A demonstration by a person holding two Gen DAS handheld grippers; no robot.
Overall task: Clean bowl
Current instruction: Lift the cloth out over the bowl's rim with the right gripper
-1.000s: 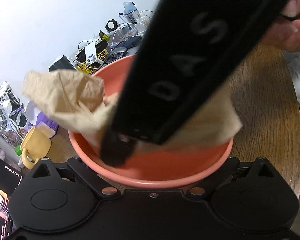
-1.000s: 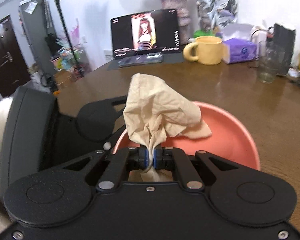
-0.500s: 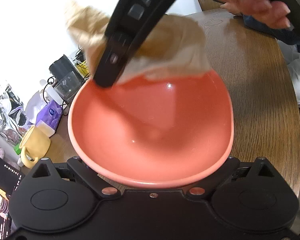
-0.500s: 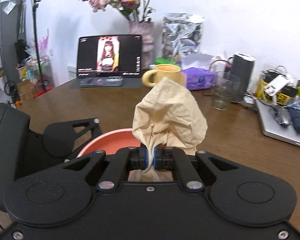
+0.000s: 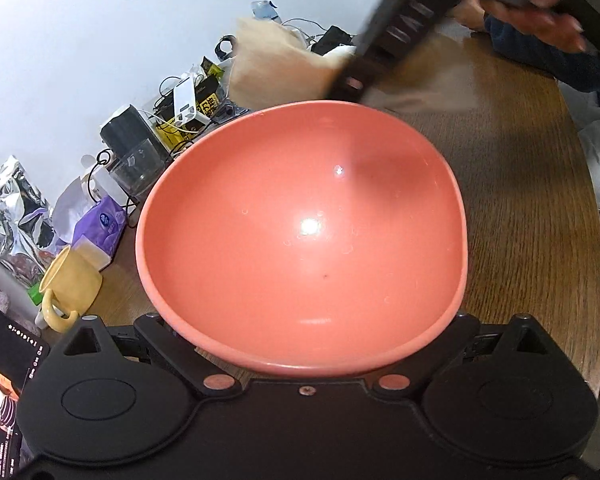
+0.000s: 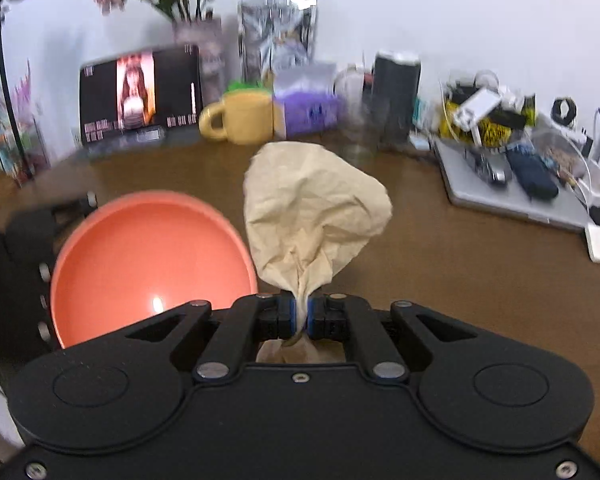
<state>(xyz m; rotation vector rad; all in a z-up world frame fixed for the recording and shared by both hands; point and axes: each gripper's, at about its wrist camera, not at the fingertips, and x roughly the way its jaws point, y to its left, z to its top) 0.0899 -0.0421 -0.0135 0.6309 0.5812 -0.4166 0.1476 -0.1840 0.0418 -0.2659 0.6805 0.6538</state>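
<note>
A salmon bowl (image 5: 300, 240) is clamped at its near rim by the left tool (image 5: 304, 364); a crumpled brown paper towel (image 6: 316, 216) is pinched in the closed right tool (image 6: 300, 316), outside the bowl.

The bowl is held over the wooden table (image 6: 460, 264). Along the table's wall edge are seen a yellow mug (image 6: 240, 120), a purple tissue pack (image 6: 304, 108), a tablet (image 6: 140, 96), a glass (image 5: 136, 168) and a laptop (image 6: 500, 196) under tangled cables.

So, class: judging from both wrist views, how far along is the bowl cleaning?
Done: the bowl looks mostly wiped and glossy. In hand: the right gripper clamps the paper towel, outside the bowl. Left: a dark speck and faint droplets remain; the left gripper's hold is hidden.
</note>
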